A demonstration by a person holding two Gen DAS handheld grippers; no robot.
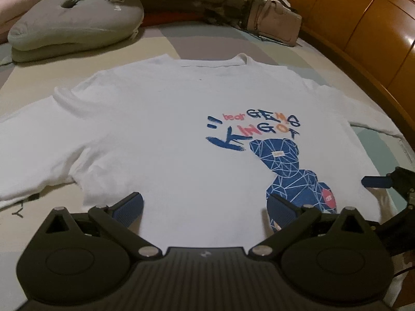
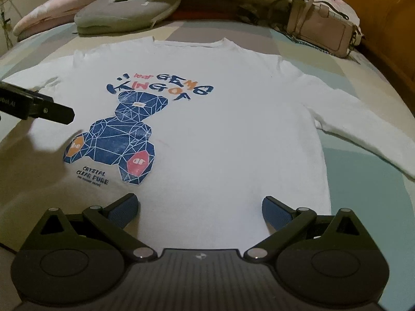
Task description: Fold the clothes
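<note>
Both sets of jaws stand wide apart and empty over the hem of the white long-sleeved T-shirt (image 2: 220, 119), left gripper (image 1: 205, 211) nearer the bear print (image 1: 290, 171), right gripper (image 2: 199, 211) nearer the outstretched sleeve (image 2: 363, 129). Spread flat on the bed (image 2: 363, 181), face up, its long axis runs straight away from them, collar (image 2: 189, 43) pointing toward the grey cushion (image 2: 127, 13).

Bed (image 1: 298, 59) with patchwork cover, grey cushion (image 1: 75, 18), wooden headboard (image 1: 363, 26), seemingly dim light
</note>
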